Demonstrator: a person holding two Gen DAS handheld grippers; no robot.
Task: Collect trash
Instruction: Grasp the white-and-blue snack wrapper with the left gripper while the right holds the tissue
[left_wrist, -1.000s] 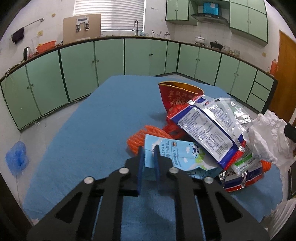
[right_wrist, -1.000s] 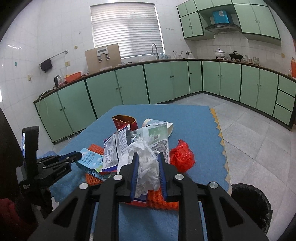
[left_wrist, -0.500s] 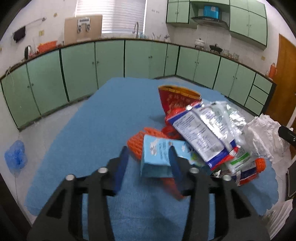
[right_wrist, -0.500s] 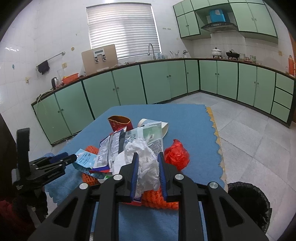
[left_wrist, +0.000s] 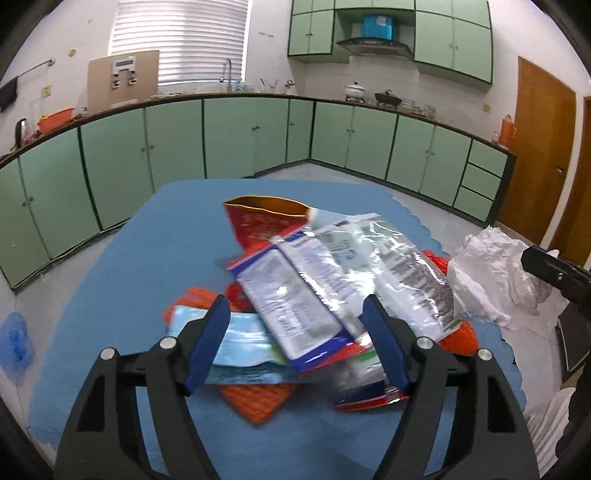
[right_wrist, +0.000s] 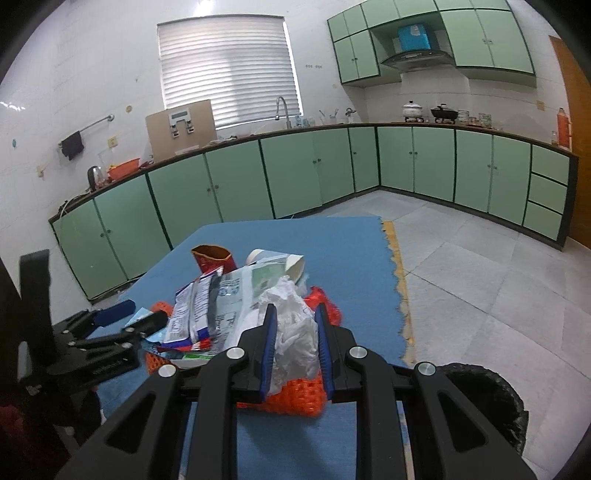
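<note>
A pile of trash lies on the blue table (left_wrist: 122, 266): a light blue milk carton (left_wrist: 240, 347), silver snack wrappers (left_wrist: 317, 288), a red snack bag (left_wrist: 266, 221) and orange foam netting (left_wrist: 258, 400). My left gripper (left_wrist: 297, 332) is open wide over the pile, holding nothing. My right gripper (right_wrist: 294, 332) is shut on a crumpled white plastic bag (right_wrist: 295, 328), which also shows in the left wrist view (left_wrist: 491, 273). A red crumpled bag (right_wrist: 325, 299) sits just behind it.
A black trash bin (right_wrist: 484, 402) stands on the floor at the table's right side. A paper cup (right_wrist: 291, 264) lies at the far side of the pile. Green kitchen cabinets (right_wrist: 295, 177) line the walls. A blue bag (left_wrist: 14, 339) lies on the floor at left.
My left gripper has let go of the milk carton, opened wide and moved over the pile. My right gripper stays shut on the white bag.
</note>
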